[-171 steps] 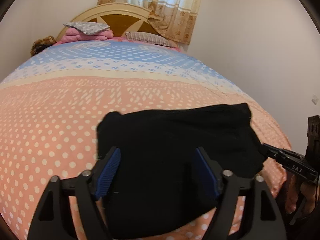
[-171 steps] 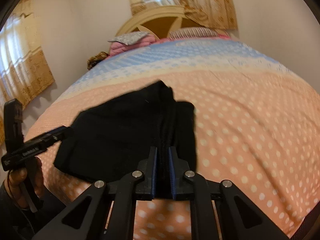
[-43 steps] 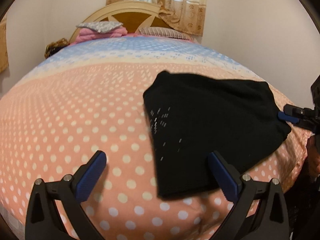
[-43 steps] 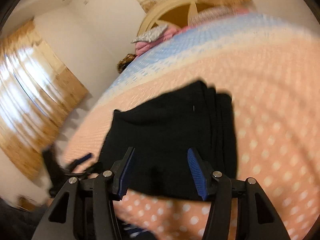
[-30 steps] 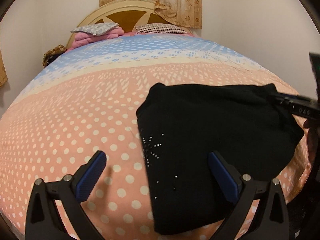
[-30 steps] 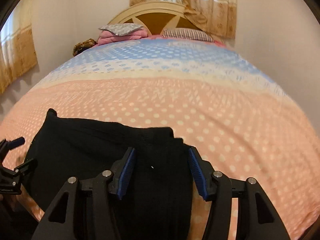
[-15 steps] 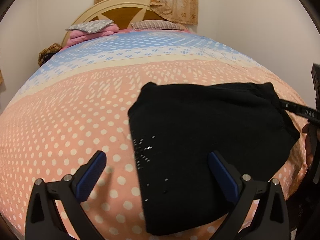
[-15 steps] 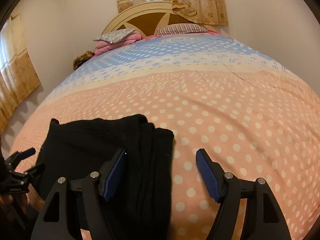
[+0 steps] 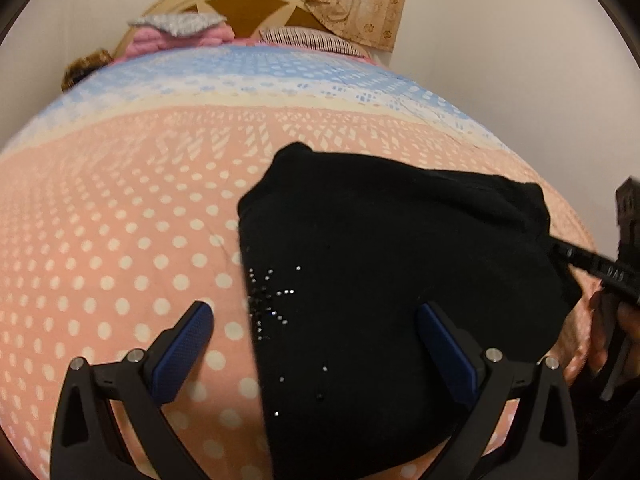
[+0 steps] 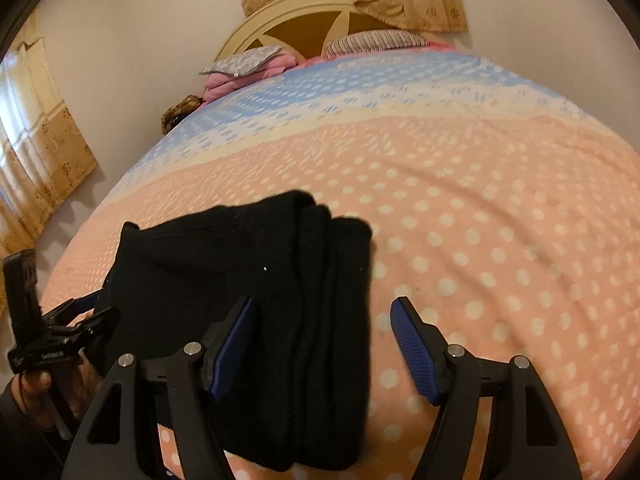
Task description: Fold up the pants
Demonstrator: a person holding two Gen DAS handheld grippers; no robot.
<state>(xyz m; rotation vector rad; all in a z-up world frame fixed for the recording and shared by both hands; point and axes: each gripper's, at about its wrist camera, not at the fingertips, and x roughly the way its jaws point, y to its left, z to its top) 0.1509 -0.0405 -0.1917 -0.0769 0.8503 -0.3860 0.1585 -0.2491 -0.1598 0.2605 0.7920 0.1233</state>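
Note:
The black pants [image 9: 380, 280] lie folded into a compact block on the pink dotted bedspread [image 9: 120, 220], near the bed's front edge. A rhinestone star shows on their left part. My left gripper [image 9: 316, 344] is open and empty, its jaws wide apart straddling the pants' left edge. In the right wrist view the pants [image 10: 260, 280] show stacked fold layers on their right side. My right gripper [image 10: 324, 344] is open and empty, straddling that layered edge. Each gripper also shows in the other view: the right one [image 9: 592, 268] and the left one [image 10: 76, 320].
The bedspread turns blue and white toward the headboard [image 9: 236, 4]. Pillows and folded pink bedding [image 10: 248, 68] lie at the head. A wall runs along the right [image 9: 540, 60]. Curtains [image 10: 32, 152] hang on the left wall.
My right gripper opened, letting go of the pants' layered edge, and widened further. The left gripper stayed open and shifted left across the pants. The pants rest on the bed.

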